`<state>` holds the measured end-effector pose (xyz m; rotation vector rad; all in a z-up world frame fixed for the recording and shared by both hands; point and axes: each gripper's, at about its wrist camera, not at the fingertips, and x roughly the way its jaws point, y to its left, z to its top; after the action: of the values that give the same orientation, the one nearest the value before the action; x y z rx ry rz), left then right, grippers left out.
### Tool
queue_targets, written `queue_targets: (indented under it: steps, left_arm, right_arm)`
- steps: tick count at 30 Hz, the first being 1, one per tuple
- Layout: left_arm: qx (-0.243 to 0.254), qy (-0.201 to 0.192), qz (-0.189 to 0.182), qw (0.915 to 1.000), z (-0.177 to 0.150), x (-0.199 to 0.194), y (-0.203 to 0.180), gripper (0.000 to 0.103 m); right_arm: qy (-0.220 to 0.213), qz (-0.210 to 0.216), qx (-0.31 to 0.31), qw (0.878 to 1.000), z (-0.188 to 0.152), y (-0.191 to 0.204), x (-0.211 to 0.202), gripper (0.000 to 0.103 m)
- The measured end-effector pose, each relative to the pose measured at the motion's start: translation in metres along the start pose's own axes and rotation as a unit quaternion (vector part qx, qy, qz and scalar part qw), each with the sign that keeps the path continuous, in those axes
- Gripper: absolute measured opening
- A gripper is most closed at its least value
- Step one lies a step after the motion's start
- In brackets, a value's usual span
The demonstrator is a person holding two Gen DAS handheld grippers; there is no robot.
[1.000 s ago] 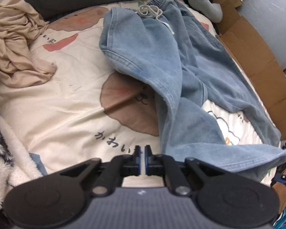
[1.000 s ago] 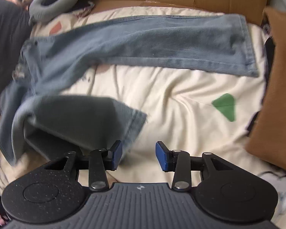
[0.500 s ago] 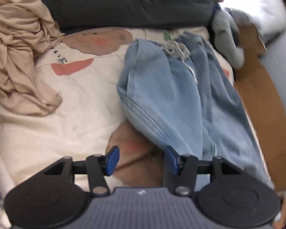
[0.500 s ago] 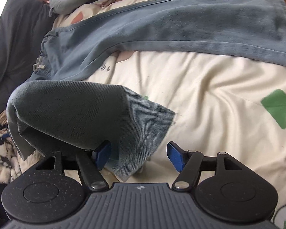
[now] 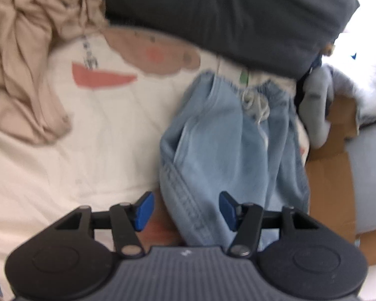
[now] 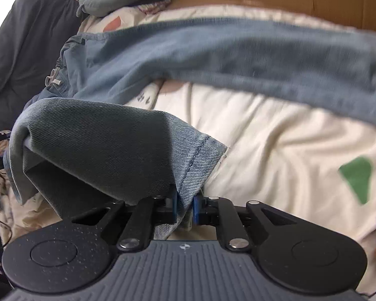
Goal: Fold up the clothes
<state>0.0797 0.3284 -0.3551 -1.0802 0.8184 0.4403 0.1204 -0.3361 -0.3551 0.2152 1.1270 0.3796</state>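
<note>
Jeans (image 6: 213, 57) sprawled over bedsheet (image 6: 275, 135); right gripper (image 6: 184, 207) clamped on a leg hem, left gripper (image 5: 185, 209) spread wide, straddling folded denim.

Colours on the bed

Light blue denim jeans (image 5: 228, 150); cream bedsheet (image 5: 100, 150) printed brown, coral, green; beige garment (image 5: 30, 57); dark grey pillow (image 5: 225, 12); blue gripper pads (image 5: 144, 210).

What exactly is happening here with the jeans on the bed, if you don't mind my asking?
A person with a handheld gripper in each hand is folding light blue jeans on a printed bedsheet. The right gripper is shut on one leg's hem, lifted off the sheet. The left gripper is open, its fingers straddling the folded edge near the waistband.
</note>
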Motion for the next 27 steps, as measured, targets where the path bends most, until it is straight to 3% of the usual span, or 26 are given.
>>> queue_targets:
  steps: [3, 5, 8, 21, 27]
  left_arm:
    - [-0.003, 0.011, -0.016, 0.9998, -0.006, 0.008, -0.002, 0.049]
    - [0.006, 0.014, -0.02, 0.9997, -0.009, 0.011, -0.006, 0.025]
    - [0.028, 0.01, -0.01, 0.9995, -0.009, 0.011, -0.014, 0.012]
    - [0.063, -0.055, -0.011, 0.9964, 0.023, -0.048, -0.041, 0.006]
    - [0.07, -0.07, -0.012, 0.995, 0.031, -0.072, -0.049, 0.006]
  right_arm:
    - [-0.021, -0.026, -0.025, 0.999, 0.008, 0.004, -0.022, 0.009]
    - [-0.034, -0.041, -0.045, 0.998, 0.015, 0.004, -0.04, 0.009]
    - [-0.057, -0.074, -0.063, 0.994, 0.023, 0.001, -0.068, 0.008]
    - [-0.155, -0.193, -0.079, 0.966, 0.035, -0.009, -0.158, 0.006]
    - [-0.218, -0.212, -0.09, 0.949, 0.044, -0.004, -0.193, 0.006]
